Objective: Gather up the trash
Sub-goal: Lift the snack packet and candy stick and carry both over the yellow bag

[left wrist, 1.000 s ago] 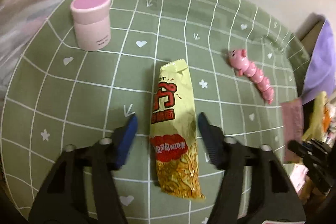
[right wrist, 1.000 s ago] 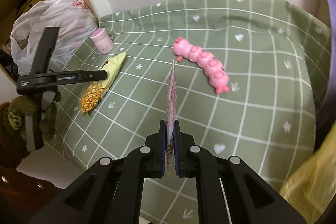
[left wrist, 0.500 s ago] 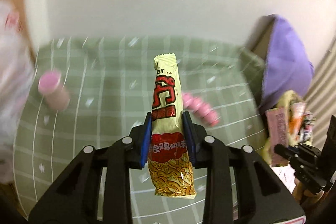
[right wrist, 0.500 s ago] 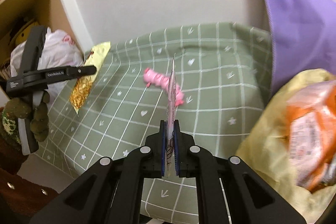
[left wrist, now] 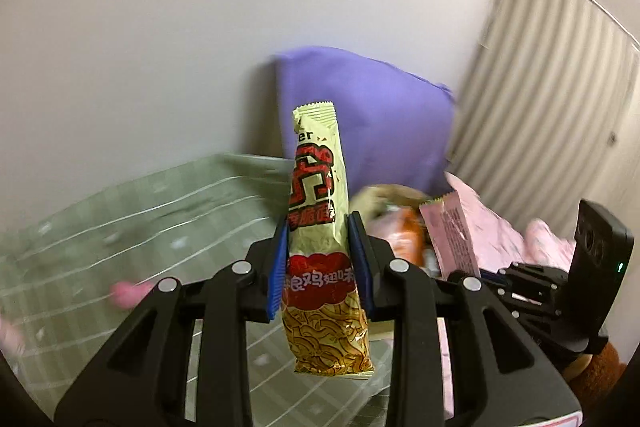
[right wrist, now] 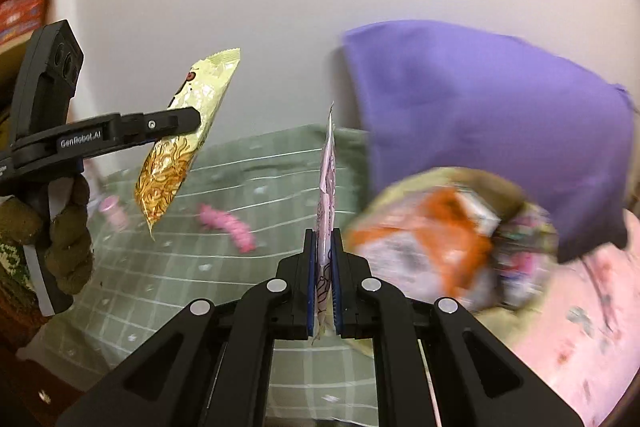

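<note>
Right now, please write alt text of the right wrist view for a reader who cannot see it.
The right tongs are shut on a thin pink wrapper held edge-on above a green checked cloth. At left, the left tongs grip a yellow snack packet; at right lies a blurred bag of trash before a purple cushion.

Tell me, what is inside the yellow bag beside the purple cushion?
Inside the yellow bag lie blurred wrappers, one orange, others pale or pinkish. The purple cushion stands behind it. Anything deeper is covered.
</note>
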A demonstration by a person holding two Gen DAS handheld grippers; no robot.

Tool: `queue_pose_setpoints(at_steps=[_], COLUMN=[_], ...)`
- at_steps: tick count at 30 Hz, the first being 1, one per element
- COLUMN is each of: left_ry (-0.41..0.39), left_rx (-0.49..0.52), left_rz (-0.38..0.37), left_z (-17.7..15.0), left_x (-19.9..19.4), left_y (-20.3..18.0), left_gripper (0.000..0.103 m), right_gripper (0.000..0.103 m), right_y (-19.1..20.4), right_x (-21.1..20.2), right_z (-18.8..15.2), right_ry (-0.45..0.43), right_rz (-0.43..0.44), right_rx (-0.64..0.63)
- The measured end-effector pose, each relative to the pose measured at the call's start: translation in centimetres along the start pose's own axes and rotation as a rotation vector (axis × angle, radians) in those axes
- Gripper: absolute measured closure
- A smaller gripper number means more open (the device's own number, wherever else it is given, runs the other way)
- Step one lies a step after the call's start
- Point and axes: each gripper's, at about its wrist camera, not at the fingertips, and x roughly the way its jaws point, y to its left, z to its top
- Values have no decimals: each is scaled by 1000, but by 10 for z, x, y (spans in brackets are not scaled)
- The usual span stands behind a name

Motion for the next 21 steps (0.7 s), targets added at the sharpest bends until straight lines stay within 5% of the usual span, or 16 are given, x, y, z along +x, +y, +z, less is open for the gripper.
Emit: queue_pose_setpoints(at_steps=[3,9,16,21], left_ry=[24,76,143,272], left_rx=[44,72,139,162], left_rz=[-97,-146,-80,-11], left_z=[7,7,-7,-30], left_x=[25,78,133,181], left_y=[-32,-75,-97,-98], left_gripper=[75,75,75,75], right_gripper=[95,95,95,95], right_y=[-30,-87,-139,-168], right_x=[-23,-36,-8,41], right_z=[0,-4,-10,-13], right_ry=[-14,-5,43,123], right_rz=[-59,-107,-65,-16], right_rx=[54,111,154,166])
